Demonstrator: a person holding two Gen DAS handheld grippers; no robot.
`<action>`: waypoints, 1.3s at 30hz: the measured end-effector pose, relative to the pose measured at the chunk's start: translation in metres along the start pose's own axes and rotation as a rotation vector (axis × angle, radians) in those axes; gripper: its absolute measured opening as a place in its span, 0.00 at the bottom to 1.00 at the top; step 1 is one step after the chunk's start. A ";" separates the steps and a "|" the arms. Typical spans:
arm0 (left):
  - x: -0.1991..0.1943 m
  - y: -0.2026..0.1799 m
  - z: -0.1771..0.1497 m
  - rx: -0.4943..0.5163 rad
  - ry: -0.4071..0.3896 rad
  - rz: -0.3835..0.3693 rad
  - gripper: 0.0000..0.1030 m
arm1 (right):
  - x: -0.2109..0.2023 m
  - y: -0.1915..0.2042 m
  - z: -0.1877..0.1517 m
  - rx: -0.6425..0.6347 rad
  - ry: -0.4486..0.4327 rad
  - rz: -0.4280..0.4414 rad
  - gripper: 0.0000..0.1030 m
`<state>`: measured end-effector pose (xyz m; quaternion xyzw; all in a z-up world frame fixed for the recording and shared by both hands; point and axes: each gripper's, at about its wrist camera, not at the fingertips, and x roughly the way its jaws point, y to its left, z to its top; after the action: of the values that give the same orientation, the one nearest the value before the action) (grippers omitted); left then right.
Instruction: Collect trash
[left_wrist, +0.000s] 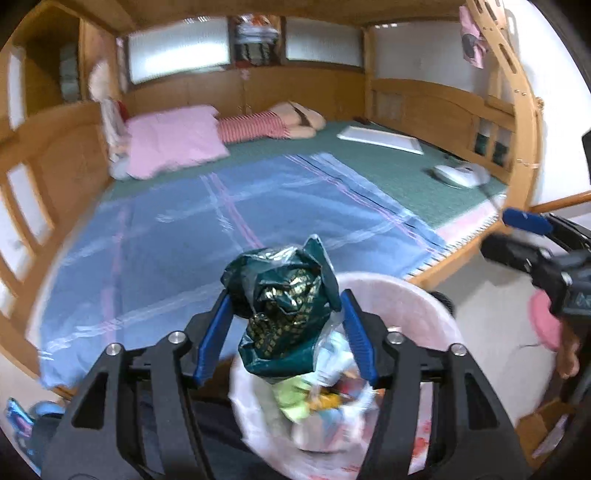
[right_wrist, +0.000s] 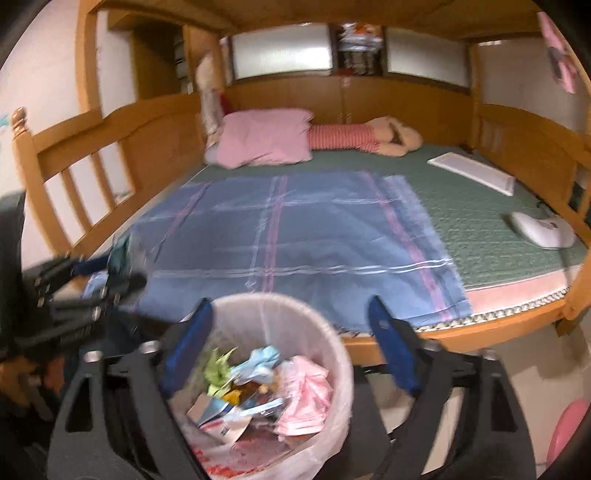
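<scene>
My left gripper (left_wrist: 282, 302) is shut on a crumpled dark green wrapper with gold print (left_wrist: 284, 302) and holds it above the rim of a trash bin lined with a white bag (left_wrist: 399, 295). The bin holds several pieces of paper and plastic trash (left_wrist: 325, 402). In the right wrist view the same bin (right_wrist: 328, 332) sits just below and between my right gripper's fingers. My right gripper (right_wrist: 290, 314) is open and empty. The left gripper with the green wrapper (right_wrist: 120, 254) shows at the left edge of that view.
A wooden bed (right_wrist: 155, 133) lies ahead with a blue plaid blanket (right_wrist: 295, 236), a pink pillow (right_wrist: 266, 136), a striped plush toy (right_wrist: 354, 138), a white board (right_wrist: 472, 171) and a white device (right_wrist: 543, 229). A pink stool (right_wrist: 569, 432) stands on the floor at right.
</scene>
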<state>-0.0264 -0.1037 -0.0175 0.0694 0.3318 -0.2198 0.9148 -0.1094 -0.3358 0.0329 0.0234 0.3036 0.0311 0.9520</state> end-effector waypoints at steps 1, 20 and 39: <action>0.003 -0.003 -0.002 -0.001 0.014 -0.019 0.68 | -0.001 0.000 0.001 0.001 -0.007 -0.025 0.92; -0.025 0.012 0.001 -0.066 -0.049 0.302 0.97 | -0.006 0.013 0.011 0.052 -0.011 -0.101 0.97; -0.042 0.016 0.006 -0.103 -0.079 0.322 0.97 | 0.009 0.026 0.010 -0.003 0.009 -0.102 0.97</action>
<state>-0.0448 -0.0759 0.0134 0.0661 0.2909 -0.0558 0.9528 -0.0971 -0.3093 0.0377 0.0064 0.3088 -0.0167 0.9510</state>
